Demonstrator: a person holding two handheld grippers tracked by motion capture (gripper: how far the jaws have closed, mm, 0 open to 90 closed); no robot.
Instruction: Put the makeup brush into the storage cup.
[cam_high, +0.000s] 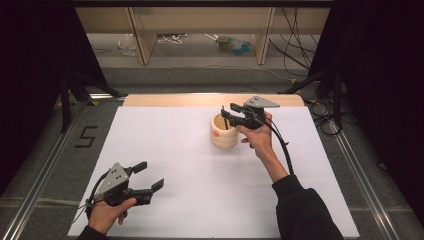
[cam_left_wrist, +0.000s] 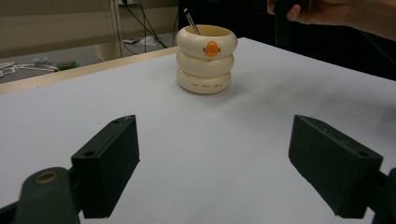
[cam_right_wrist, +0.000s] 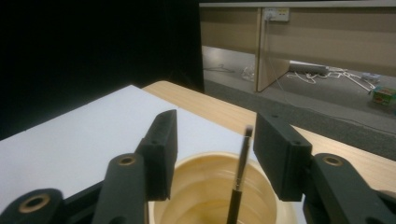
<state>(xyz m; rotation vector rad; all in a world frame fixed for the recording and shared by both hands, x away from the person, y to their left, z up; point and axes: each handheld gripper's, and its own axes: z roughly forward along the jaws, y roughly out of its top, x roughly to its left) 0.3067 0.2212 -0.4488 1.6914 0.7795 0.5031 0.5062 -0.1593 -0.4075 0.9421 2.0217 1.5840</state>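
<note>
A cream holder shaped like stacked rings (cam_high: 223, 131) (cam_left_wrist: 206, 58) (cam_right_wrist: 219, 191), with an orange mark on its side, stands on the white sheet at the back middle. A thin dark pen (cam_right_wrist: 239, 175) (cam_left_wrist: 192, 21) (cam_high: 226, 121) stands inside it, leaning on the rim. My right gripper (cam_high: 230, 115) (cam_right_wrist: 215, 144) hovers just over the holder's mouth. Its jaws stand apart on either side of the pen's top and do not press on it. My left gripper (cam_high: 150, 175) (cam_left_wrist: 212, 168) rests near the front left of the sheet, open and with nothing between its jaws.
The white sheet (cam_high: 200, 180) covers most of a wooden table (cam_high: 200, 100) whose far edge shows bare. Past it are a wooden bench's legs (cam_high: 145, 40), cables and small litter on the floor. Dark curtains and stands flank both sides.
</note>
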